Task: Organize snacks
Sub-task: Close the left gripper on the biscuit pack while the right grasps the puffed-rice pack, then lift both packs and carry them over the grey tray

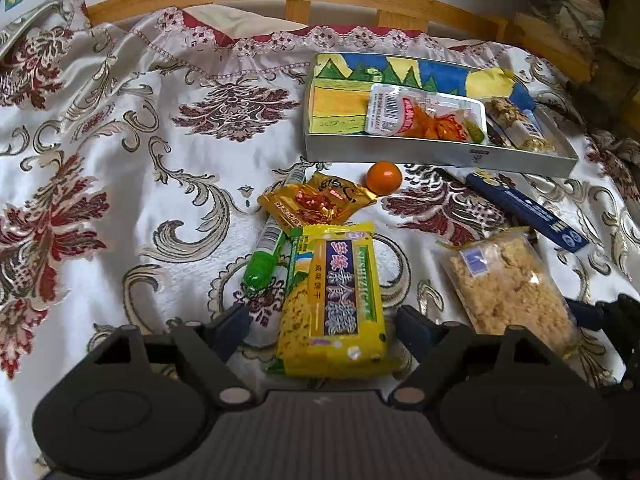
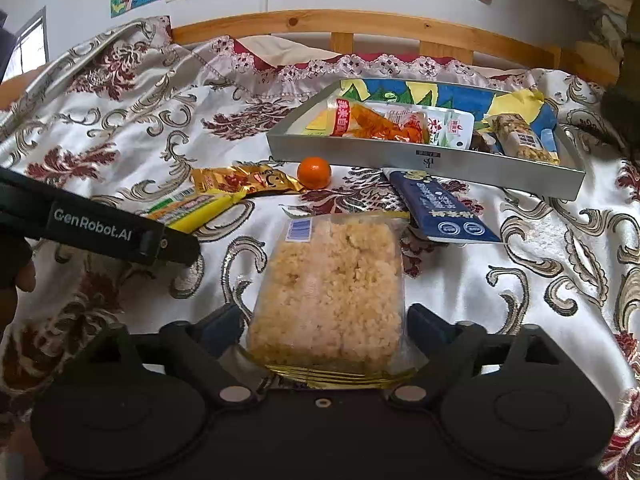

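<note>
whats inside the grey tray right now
The grey tray holds a clear packet of orange snack and a nut bar to its right, over a colourful drawn lining. Dark items between them are mostly covered; anything beneath the packets is hidden.

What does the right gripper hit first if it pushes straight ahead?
The clear packet of puffed-rice cake, which already lies between the open fingers of the right gripper. Past it lie the dark blue box and the grey tray; depth is unclear.

Glossy satin bedspread, matt metal tray, shiny plastic snack wrappers, varnished wooden rail.
</note>
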The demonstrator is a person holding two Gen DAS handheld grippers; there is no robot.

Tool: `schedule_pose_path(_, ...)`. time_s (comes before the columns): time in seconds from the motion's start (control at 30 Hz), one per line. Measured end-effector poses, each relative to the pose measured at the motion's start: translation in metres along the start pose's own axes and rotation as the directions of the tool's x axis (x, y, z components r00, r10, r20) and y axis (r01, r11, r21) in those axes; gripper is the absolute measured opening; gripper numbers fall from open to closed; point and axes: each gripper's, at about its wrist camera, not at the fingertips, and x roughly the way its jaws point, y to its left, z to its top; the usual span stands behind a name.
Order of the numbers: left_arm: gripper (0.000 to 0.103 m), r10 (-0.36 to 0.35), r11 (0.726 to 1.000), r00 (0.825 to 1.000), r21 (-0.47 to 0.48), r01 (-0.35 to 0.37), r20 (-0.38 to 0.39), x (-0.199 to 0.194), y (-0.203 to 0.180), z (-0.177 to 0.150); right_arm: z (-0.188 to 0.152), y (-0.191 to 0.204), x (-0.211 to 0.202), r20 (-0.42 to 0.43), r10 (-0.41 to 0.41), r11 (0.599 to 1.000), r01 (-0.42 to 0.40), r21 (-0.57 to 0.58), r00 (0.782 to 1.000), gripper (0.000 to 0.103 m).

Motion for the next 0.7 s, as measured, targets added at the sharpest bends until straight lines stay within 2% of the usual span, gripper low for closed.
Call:
schedule_pose_path(0.1,0.086,-0.016,0.999,1.000,-0.029,0.016,0.020,0.004,0.003,0.001,0.000,0.001,0.008,-0.004,-0.006,1.000,0.006,-0.005,1.000,0.096)
schedule_pose_path(0.2,0.080,-0.032,0.998,0.999,-0.062,0.034,0.025,0.005,0.009,0.002,-0.002,0.004,0.013,0.008,-0.026,1.000,0.026,-0.015,1.000,0.097)
schedule_pose_path(0.23,0.075,-0.035,0.997,0.999,-0.068,0.036,0.019,0.006,0.010,0.002,-0.002,0.005,0.014,0.016,-0.036,0.999,0.036,-0.019,0.999,0.096)
schedule_pose_path(0.37,0.063,-0.010,0.999,1.000,-0.043,0.010,-0.001,0.005,0.005,0.003,-0.003,0.010,0.013,0.048,-0.058,0.998,0.060,-0.038,0.997,0.078)
schedule_pose_path(0.43,0.056,0.003,0.999,1.000,-0.035,-0.003,-0.009,0.004,0.000,0.003,-0.004,0.011,0.012,0.055,-0.064,0.997,0.066,-0.039,0.996,0.077)
schedule_pose_path(0.53,0.052,0.031,0.999,0.999,-0.015,-0.032,-0.020,0.000,-0.009,0.001,-0.004,0.010,0.011,0.058,-0.065,0.997,0.068,-0.037,0.996,0.076)
schedule_pose_path(0.7,0.052,0.035,0.999,0.998,-0.021,-0.036,-0.045,-0.013,-0.020,-0.004,-0.003,0.012,0.001,0.065,-0.064,0.996,0.067,-0.053,0.996,0.076)
